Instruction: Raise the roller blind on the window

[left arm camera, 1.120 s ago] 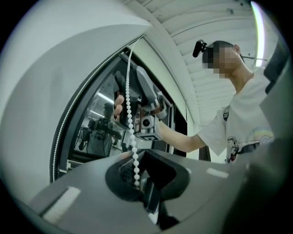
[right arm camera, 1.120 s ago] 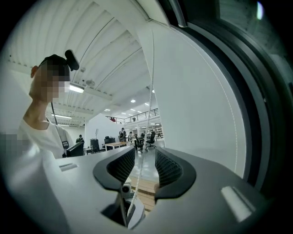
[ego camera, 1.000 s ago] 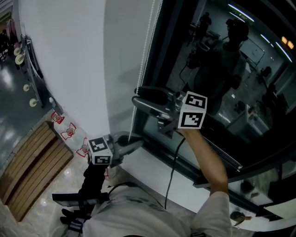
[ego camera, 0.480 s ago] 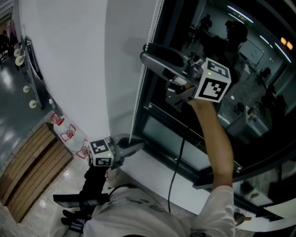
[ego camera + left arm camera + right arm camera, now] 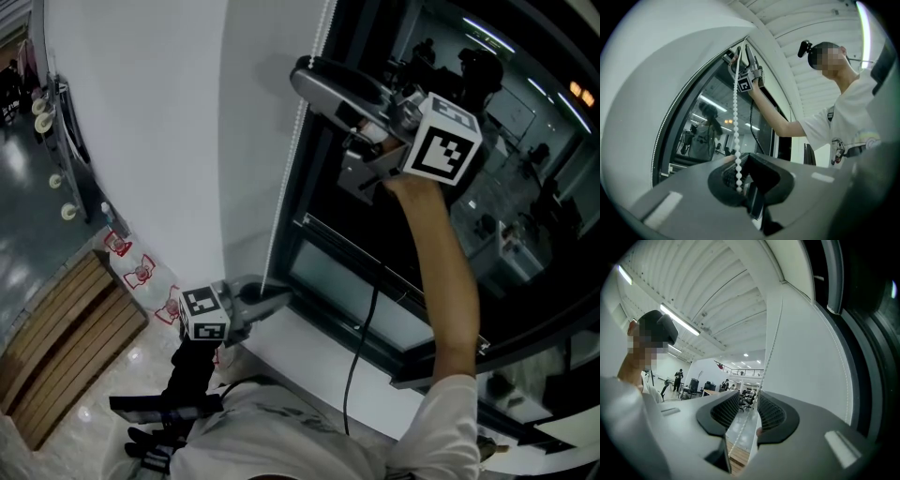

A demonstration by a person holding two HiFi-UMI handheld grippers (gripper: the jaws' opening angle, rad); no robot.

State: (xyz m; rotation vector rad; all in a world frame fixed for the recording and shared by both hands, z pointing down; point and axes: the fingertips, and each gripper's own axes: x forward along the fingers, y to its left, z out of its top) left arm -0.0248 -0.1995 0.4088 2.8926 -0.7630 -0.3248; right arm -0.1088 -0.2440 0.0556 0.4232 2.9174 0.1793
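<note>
The raising looks midway: the left gripper (image 5: 274,298) clamps the bead chain (image 5: 284,187) low beside the window frame (image 5: 314,202), while the right gripper (image 5: 306,77), up high, has jaws just closing around the chain, not yet pinching.

The floor (image 5: 23,225) is grey and glossy, catching pale reflections. On it, at the foot of the white wall (image 5: 159,122), lies a slatted wooden platform (image 5: 61,352), its boards running slantwise in the head view. Between the platform and the wall sit a few small red-and-white things (image 5: 141,267); what they are cannot be told. Farther along, a dark rack (image 5: 67,141) stands on the floor. Under the window (image 5: 525,262) runs a white sill (image 5: 309,352), set well above the floor
</note>
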